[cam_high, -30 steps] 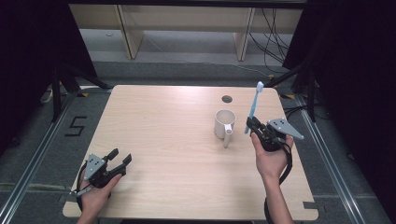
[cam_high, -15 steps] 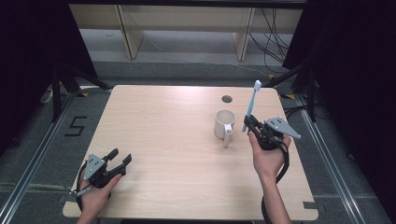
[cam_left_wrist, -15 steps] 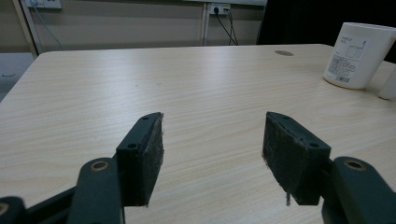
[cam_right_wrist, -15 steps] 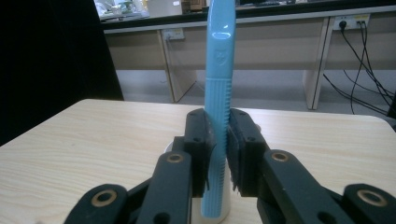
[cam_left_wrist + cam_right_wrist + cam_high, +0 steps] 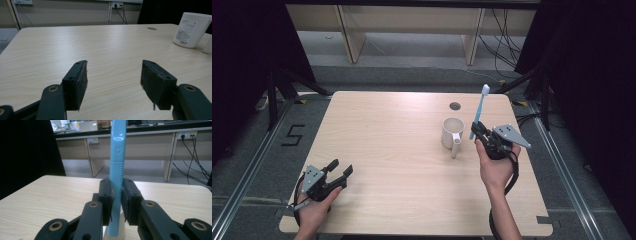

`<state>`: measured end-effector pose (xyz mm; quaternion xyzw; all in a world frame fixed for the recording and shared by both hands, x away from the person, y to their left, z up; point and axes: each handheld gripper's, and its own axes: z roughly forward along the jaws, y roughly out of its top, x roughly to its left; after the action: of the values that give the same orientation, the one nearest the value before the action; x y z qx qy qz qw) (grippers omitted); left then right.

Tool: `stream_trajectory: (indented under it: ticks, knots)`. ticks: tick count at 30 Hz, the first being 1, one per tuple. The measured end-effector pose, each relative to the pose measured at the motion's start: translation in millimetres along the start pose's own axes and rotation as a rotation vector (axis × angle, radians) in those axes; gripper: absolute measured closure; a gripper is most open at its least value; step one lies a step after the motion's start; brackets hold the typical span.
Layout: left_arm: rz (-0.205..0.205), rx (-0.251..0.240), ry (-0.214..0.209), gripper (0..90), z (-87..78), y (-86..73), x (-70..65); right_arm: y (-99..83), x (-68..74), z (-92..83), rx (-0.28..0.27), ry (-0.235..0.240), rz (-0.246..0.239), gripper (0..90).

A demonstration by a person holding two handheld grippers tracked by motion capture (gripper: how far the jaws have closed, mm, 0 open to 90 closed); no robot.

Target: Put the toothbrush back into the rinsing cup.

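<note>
- The white mug (image 5: 452, 132) stood on the wooden table (image 5: 402, 145), toward its far right part, handle turned to the near side.
- The right gripper (image 5: 480, 131) was just right of the mug, jaws clamped on the ribbed handle of a blue toothbrush (image 5: 479, 111) that stood nearly upright, bristle end up.
- The left gripper (image 5: 340, 168) rested well left of the mug, near the table's front left corner, jaws spread wide with nothing between the pads (image 5: 80, 82).
</note>
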<state>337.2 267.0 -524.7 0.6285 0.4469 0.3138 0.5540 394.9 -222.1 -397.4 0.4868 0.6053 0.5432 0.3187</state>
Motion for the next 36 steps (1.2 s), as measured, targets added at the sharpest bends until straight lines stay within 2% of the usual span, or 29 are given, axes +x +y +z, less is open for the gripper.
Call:
stream_trajectory:
  ticks: [1,4,6,7,8,14,15,17,19,24,29,31,35,36]
  knots:
    - [-0.001,0.014,0.008,37.9,-1.3,0.4,-0.4,0.1,-1.1,0.4,-0.005,0.0,-0.025,79.3]
    - [-0.002,0.015,0.008,37.9,-1.5,0.5,-0.3,0.4,0.3,1.1,-0.004,-0.001,-0.028,79.3]
    - [-0.002,0.015,0.008,37.9,-1.4,0.5,-0.3,0.3,1.9,1.6,-0.004,0.0,-0.015,79.3]
    - [-0.002,0.015,0.008,37.8,-1.5,0.5,-0.3,0.5,1.2,2.3,-0.008,0.005,-0.028,79.3]
    - [-0.002,0.015,0.008,37.9,-1.5,0.5,-0.3,0.4,2.9,2.6,-0.002,0.009,-0.011,79.3]
    - [-0.004,0.014,0.007,37.9,-1.5,0.5,-0.1,0.4,4.2,4.6,-0.006,0.003,-0.035,79.3]
    - [-0.004,0.014,0.007,37.8,-1.5,0.5,-0.1,0.3,5.7,5.0,0.001,0.008,-0.016,79.3]
    - [-0.004,0.014,0.007,37.8,-1.6,0.4,-0.1,0.2,5.4,5.9,-0.011,0.001,-0.03,79.3]
    - [-0.005,0.013,0.006,37.8,-1.6,0.4,-0.1,0.4,7.0,6.9,-0.012,0.007,-0.013,79.3]
    - [-0.004,0.013,0.006,37.8,-1.7,0.4,0.1,1.5,7.4,8.6,-0.017,0.009,-0.034,79.3]
    - [-0.005,0.012,0.006,37.8,-1.7,0.4,0.0,2.1,9.6,10.3,-0.017,0.016,-0.023,79.3]
    - [-0.005,0.012,0.007,37.8,-1.8,0.4,-0.1,2.5,9.0,10.4,-0.015,0.005,-0.042,79.3]
    - [-0.006,0.012,0.007,37.8,-1.7,0.4,0.1,1.1,12.0,13.0,-0.016,0.017,-0.009,79.3]
    - [-0.005,0.008,0.004,37.8,-1.4,0.3,0.4,0.9,11.2,13.0,-0.018,0.012,-0.026,79.3]
